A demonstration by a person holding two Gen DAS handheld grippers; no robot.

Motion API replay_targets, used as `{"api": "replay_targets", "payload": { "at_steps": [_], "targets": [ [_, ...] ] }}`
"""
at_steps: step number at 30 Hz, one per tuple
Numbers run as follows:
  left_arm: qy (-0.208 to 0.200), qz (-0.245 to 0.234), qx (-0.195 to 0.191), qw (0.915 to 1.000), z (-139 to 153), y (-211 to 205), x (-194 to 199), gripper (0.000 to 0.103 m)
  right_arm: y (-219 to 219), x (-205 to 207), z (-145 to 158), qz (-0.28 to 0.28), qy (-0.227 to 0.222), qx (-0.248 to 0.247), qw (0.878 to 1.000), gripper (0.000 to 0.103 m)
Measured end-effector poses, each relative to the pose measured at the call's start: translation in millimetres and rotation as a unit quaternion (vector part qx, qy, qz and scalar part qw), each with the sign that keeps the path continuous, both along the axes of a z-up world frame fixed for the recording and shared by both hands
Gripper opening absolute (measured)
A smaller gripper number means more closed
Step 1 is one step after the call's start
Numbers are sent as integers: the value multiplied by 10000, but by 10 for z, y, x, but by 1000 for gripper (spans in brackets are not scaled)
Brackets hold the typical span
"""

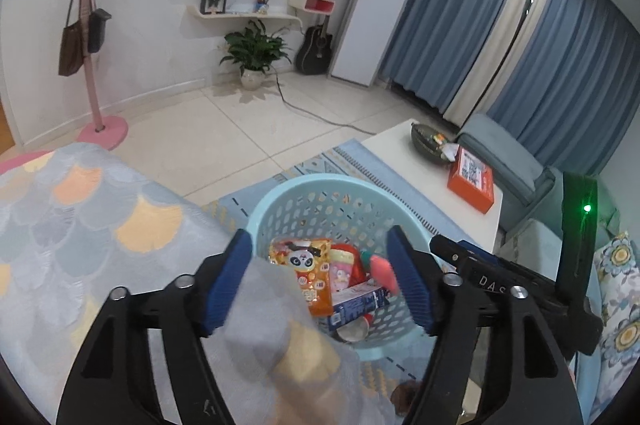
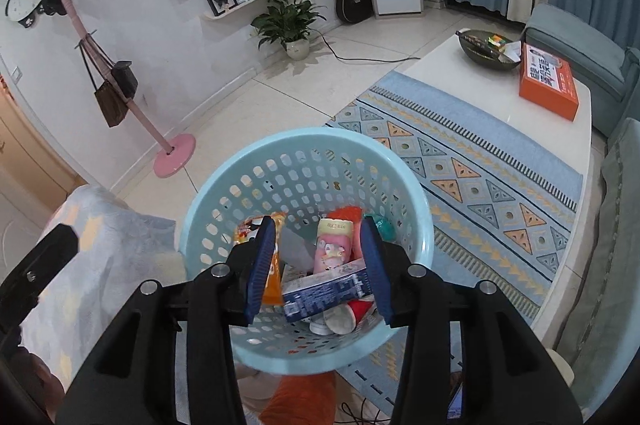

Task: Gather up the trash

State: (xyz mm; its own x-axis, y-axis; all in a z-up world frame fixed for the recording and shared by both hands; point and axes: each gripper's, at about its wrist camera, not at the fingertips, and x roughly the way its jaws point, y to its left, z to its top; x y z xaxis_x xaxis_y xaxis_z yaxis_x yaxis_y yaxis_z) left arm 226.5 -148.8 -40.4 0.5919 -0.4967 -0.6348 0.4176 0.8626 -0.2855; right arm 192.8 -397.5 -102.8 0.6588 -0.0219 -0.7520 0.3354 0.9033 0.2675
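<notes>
A light blue perforated basket [image 2: 304, 149] stands on the rug and holds trash: an orange panda snack bag [image 1: 308, 265], a pink cup [image 2: 334, 245], a blue and white carton [image 2: 324, 295] and a red paper cup [image 2: 352, 317]. The basket also shows in the left wrist view [image 1: 320, 191]. My right gripper [image 2: 318, 265] is open and empty, above the basket's opening. My left gripper [image 1: 320, 277] is open, over the basket's near rim; a fold of patterned cloth [image 1: 276, 309] lies between its fingers, loose. The right gripper's body [image 1: 520, 289] shows beside it.
A white coffee table [image 2: 460, 85] holds an orange box [image 2: 548, 85] and a dark bowl [image 2: 486, 51]. A patterned blue rug [image 2: 480, 177] lies under the basket. A cloth-covered seat [image 1: 80, 225] is at the left. A pink coat stand [image 2: 174, 153], potted plant [image 2: 290, 25], blue sofa [image 2: 580, 61].
</notes>
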Motion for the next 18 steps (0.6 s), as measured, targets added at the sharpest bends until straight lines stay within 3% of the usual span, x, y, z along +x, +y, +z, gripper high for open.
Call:
{"api": "replay_targets", "payload": {
  "at_steps": [7,11,18],
  "targets": [
    [-327,310,-123,9989,233,364,-412,81,353,-312,325,365,-225,-184,9989,51],
    [-666,508,39,9965,320,536,-739,84,627,-563,501,574,-475,-405,9964,60],
    [-1248,1029,457,9858,369,803,-1267,91,997,-1062,660,642,-1071,-845,9886,63]
  ]
}}
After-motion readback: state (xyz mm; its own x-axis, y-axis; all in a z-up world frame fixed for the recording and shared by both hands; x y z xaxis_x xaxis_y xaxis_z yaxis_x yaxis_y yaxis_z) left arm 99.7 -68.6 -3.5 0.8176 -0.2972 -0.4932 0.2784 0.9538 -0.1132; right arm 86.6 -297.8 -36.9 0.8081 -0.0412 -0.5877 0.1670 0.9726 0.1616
